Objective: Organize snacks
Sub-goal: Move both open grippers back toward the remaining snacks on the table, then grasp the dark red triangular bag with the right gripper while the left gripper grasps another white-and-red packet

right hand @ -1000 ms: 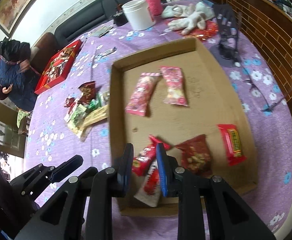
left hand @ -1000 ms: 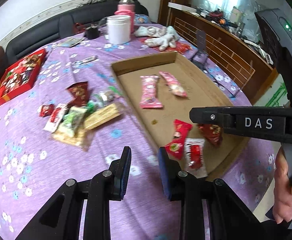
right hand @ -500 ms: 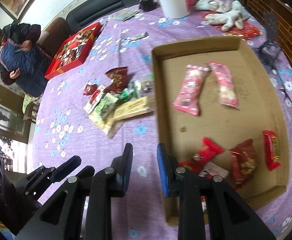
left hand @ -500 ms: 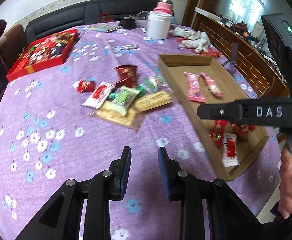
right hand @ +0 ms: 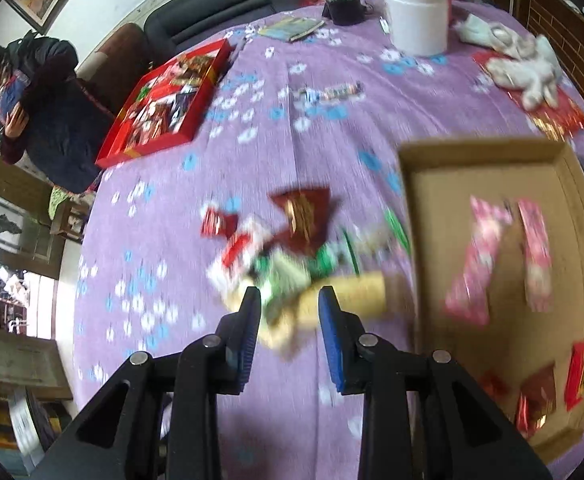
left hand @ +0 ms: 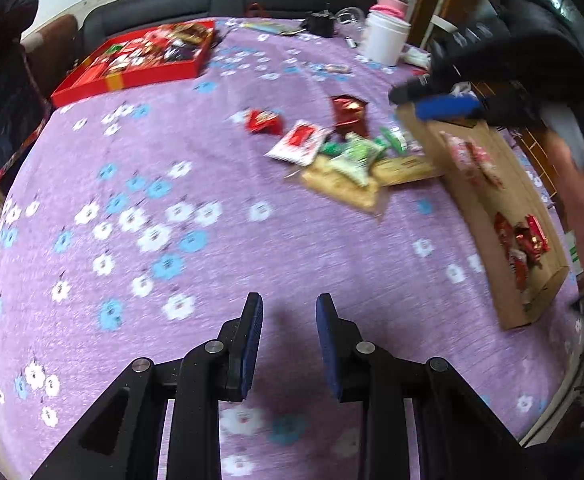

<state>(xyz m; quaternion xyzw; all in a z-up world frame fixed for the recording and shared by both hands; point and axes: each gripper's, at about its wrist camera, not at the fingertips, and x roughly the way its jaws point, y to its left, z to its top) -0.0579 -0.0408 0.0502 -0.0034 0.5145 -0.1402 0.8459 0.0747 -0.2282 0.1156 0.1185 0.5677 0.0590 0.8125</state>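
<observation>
A: Any writing you can read?

B: None now; the packets are blurred, and the "DAS" lettering seen earlier on the right gripper (left hand: 435,98) no longer shows.

A: What else changed?

B: Both views have swung off the shallow brown cardboard tray (right hand: 419,200) toward the loose heap of red, green and tan snack packets (right hand: 288,256) on the purple flowered tablecloth (left hand: 140,168) (the tray sits just right of the heap).

A: The fingers?

B: The left gripper (left hand: 288,344) hangs slightly parted over bare cloth, grasping nothing. The right gripper's jaws frame the heap's near edge, parted and empty.
</observation>
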